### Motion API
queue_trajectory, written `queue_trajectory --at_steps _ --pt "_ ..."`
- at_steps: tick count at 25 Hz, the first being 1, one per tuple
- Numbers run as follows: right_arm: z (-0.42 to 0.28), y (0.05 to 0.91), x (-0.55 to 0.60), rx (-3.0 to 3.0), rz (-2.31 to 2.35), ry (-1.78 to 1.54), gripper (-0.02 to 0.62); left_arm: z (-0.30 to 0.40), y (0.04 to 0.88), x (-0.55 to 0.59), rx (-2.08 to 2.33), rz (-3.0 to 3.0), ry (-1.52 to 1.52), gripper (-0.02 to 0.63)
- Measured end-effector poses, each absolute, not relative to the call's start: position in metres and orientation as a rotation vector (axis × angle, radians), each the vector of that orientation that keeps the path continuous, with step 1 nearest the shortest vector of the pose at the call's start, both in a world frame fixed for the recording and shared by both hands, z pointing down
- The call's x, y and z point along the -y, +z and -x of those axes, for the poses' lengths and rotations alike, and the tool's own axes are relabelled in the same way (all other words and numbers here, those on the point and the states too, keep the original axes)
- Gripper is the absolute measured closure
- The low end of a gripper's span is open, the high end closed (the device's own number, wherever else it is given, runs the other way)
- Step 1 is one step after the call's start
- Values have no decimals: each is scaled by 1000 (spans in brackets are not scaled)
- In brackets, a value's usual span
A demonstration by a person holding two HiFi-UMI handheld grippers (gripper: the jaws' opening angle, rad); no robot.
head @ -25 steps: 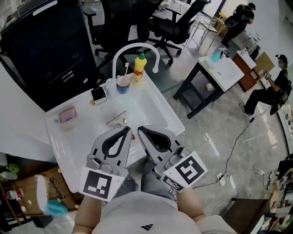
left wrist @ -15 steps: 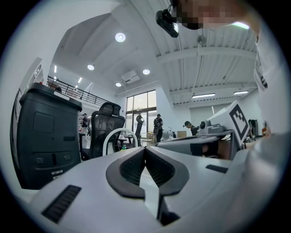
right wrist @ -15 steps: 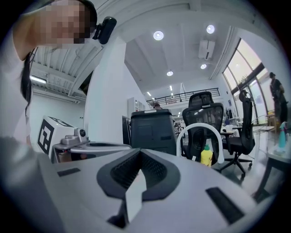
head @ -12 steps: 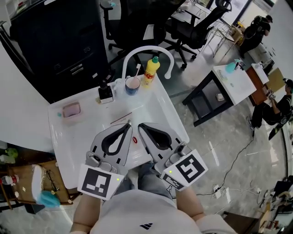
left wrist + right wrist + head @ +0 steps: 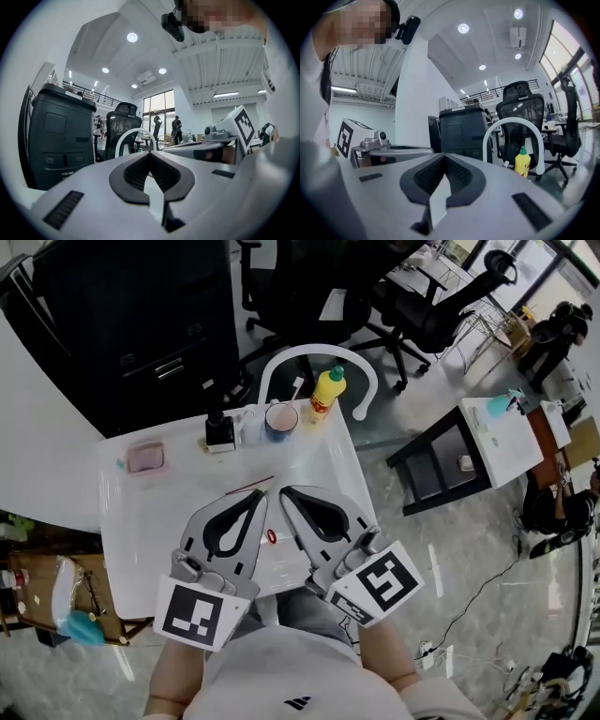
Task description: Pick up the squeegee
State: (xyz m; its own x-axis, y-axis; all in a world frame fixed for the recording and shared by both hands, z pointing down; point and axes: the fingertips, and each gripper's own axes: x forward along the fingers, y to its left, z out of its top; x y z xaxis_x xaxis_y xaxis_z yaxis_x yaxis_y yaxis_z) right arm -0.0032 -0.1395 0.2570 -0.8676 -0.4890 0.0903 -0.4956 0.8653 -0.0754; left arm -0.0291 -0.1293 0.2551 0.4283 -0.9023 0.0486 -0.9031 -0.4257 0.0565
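Left gripper [image 5: 260, 494] and right gripper [image 5: 284, 491], both clenched empty, have advanced across the white table [image 5: 136, 517]; squeegee pickup not yet begun

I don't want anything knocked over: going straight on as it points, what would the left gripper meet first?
Probably the yellow bottle under the white faucet arch: the left gripper, shut, aims about there, though its height is unclear.

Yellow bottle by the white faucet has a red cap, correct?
Not quite. The yellow bottle by the white faucet has a green cap, not a red one. The head view shows it, and so does the right gripper view.
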Motion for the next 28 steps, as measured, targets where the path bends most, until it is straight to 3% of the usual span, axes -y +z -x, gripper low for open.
queue_trajectory --at_steps 28 --pt "39 393 200 2746 -360 416 586 67 294 152 2048 -2168 31 594"
